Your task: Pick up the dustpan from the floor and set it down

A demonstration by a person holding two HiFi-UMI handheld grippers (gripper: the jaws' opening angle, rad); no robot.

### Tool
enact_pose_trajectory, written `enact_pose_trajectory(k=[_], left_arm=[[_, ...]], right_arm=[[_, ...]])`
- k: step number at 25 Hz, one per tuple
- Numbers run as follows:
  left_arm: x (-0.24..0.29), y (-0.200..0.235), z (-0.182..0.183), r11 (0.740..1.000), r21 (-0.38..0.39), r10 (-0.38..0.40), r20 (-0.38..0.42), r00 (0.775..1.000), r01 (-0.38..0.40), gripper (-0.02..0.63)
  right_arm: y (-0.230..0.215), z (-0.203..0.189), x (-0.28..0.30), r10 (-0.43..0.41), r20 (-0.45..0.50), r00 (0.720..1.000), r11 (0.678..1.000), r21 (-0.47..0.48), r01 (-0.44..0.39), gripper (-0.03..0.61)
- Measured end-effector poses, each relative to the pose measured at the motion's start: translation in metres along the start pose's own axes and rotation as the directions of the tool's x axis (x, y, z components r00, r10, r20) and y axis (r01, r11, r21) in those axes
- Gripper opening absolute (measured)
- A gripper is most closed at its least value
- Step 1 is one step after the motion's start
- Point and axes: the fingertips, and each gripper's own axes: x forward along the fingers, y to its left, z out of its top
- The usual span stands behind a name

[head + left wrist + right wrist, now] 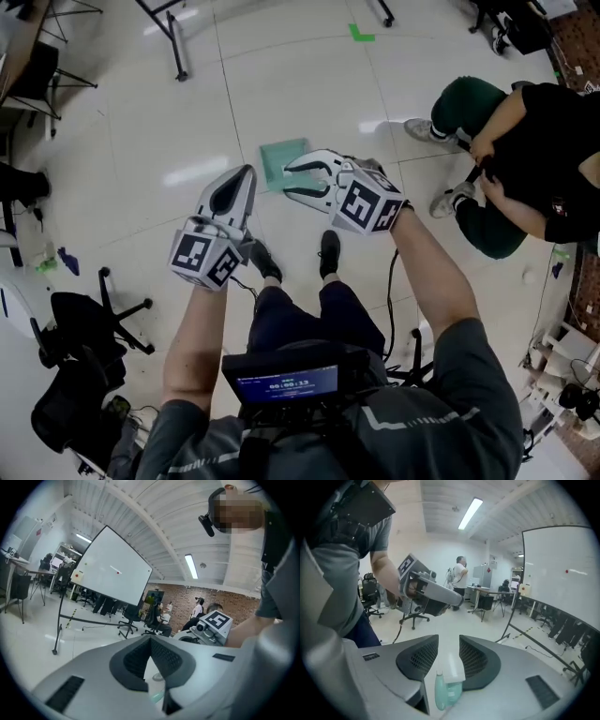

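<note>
Dustpan (284, 161) was lying flat on the floor (281, 75) just ahead of my feet, nobody holding it. My right gripper (289, 180) hung over it, fingers parted and empty, I'd guess to fit its edge. My left gripper (247, 172) had its fingers pressed together, nothing in them.

Floor (281, 94): pale glossy tiles with patches of lamp glare. A green tape mark (361, 35) sits at top centre of the head view, and a black office chair (89, 328) at lower left.

Left gripper view: large whiteboard (112, 571) on a black stand, centre left. White ribbed ceiling with a strip light (191, 566). Brick wall (234, 605) at the far end, right of centre. Desks (18, 569) along the left edge.

Right gripper view: white far wall (440, 550) at centre, another strip light (469, 513) near the top.
</note>
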Motion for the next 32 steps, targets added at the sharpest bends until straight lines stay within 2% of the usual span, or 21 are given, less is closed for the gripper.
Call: enact_pose_trajectory(k=[3, 6, 7, 10, 11, 12, 14, 16, 19, 22, 24, 28, 32], left_arm=[[-0.024, -0.035, 0.063, 0.999, 0.050, -0.025, 0.060, 0.998, 0.022, 0.025], [-0.049, -0.068, 0.120, 0.994, 0.104, -0.033, 0.102, 0.994, 0.023, 0.025], [-0.059, -0.079, 0.138, 0.993, 0.115, -0.034, 0.116, 0.993, 0.020, 0.025], [-0.092, -0.103, 0.192, 0.991, 0.136, -0.002, 0.174, 0.985, -0.022, 0.025], [-0.102, -0.111, 0.207, 0.989, 0.144, 0.011, 0.190, 0.982, -0.039, 0.025], [-0.112, -0.120, 0.219, 0.987, 0.153, 0.018, 0.204, 0.979, -0.050, 0.025], [-0.130, -0.139, 0.237, 0.984, 0.171, 0.015, 0.219, 0.976, -0.054, 0.025], [-0.143, -0.152, 0.248, 0.981, 0.190, 0.001, 0.216, 0.976, -0.043, 0.025], [-0.149, -0.167, 0.257, 0.977, 0.211, -0.017, 0.219, 0.976, -0.030, 0.025], [-0.145, -0.182, 0.259, 0.977, 0.211, -0.016, 0.222, 0.975, -0.032, 0.024], [-0.139, -0.195, 0.259, 0.976, 0.216, -0.010, 0.218, 0.976, -0.039, 0.025], [-0.136, -0.217, 0.253, 0.974, 0.208, 0.042, 0.219, 0.975, -0.088, 0.025], [-0.145, -0.235, 0.243, 0.972, 0.174, 0.111, 0.252, 0.961, -0.158, 0.025]], right_arm=[[0.003, 0.077, -0.043, -0.060, 0.078, 0.995, 0.998, 0.042, 0.056, 0.167], [0.002, 0.149, -0.092, -0.141, 0.175, 0.974, 0.990, 0.055, 0.134, 0.163], [0.003, 0.172, -0.108, -0.167, 0.198, 0.966, 0.986, 0.051, 0.160, 0.145], [0.005, 0.233, -0.157, -0.237, 0.273, 0.932, 0.971, 0.055, 0.231, 0.132], [0.009, 0.249, -0.172, -0.253, 0.300, 0.920, 0.967, 0.070, 0.243, 0.109], [0.014, 0.262, -0.186, -0.271, 0.328, 0.905, 0.963, 0.093, 0.254, 0.061], [0.025, 0.283, -0.208, -0.315, 0.376, 0.871, 0.949, 0.147, 0.280, 0.048], [0.033, 0.293, -0.218, -0.362, 0.390, 0.847, 0.932, 0.178, 0.316, 0.020], [0.035, 0.300, -0.230, -0.429, 0.374, 0.823, 0.903, 0.201, 0.379, 0.020], [0.034, 0.301, -0.253, -0.448, 0.407, 0.796, 0.891, 0.272, 0.363, 0.018], [0.031, 0.296, -0.271, -0.445, 0.403, 0.799, 0.891, 0.290, 0.350, 0.018], [0.035, 0.278, -0.298, -0.438, 0.375, 0.817, 0.896, 0.257, 0.362, 0.018], [0.047, 0.268, -0.310, -0.375, 0.357, 0.856, 0.924, 0.217, 0.315, 0.018]])
